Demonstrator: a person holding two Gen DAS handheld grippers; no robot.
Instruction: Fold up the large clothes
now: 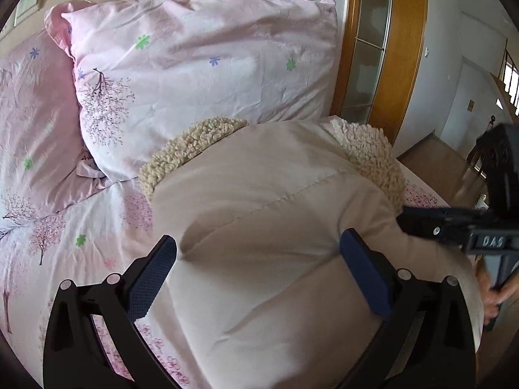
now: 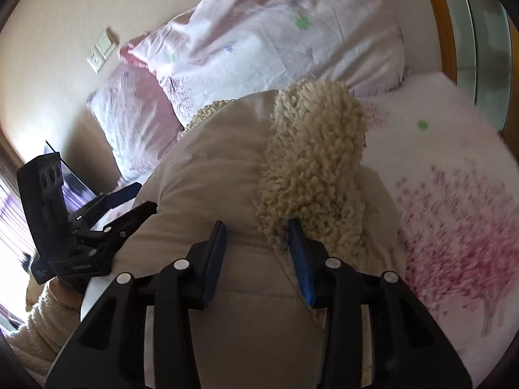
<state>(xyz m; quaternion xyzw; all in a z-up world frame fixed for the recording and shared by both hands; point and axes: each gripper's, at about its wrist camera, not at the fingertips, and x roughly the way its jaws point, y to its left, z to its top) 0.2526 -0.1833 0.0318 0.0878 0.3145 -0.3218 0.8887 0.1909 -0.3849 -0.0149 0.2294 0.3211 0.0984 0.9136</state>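
A beige quilted coat (image 1: 279, 214) with cream fleece lining (image 1: 191, 149) lies bundled on the pink floral bed sheet (image 1: 65, 236). My left gripper (image 1: 258, 256) is open, its blue pads astride a fold of the coat. The right gripper shows at the right edge of the left wrist view (image 1: 460, 230). In the right wrist view the coat (image 2: 207, 175) fills the middle and my right gripper (image 2: 256, 249) is closed on a fold of it beside the fleece lining (image 2: 311, 175). The left gripper (image 2: 120, 207) is at the left there.
Two pink floral pillows (image 1: 201, 74) (image 1: 29, 123) lie against the wall at the head of the bed. A wooden door frame (image 1: 399, 48) stands beyond the bed's right side. Bare sheet (image 2: 454, 194) lies right of the coat.
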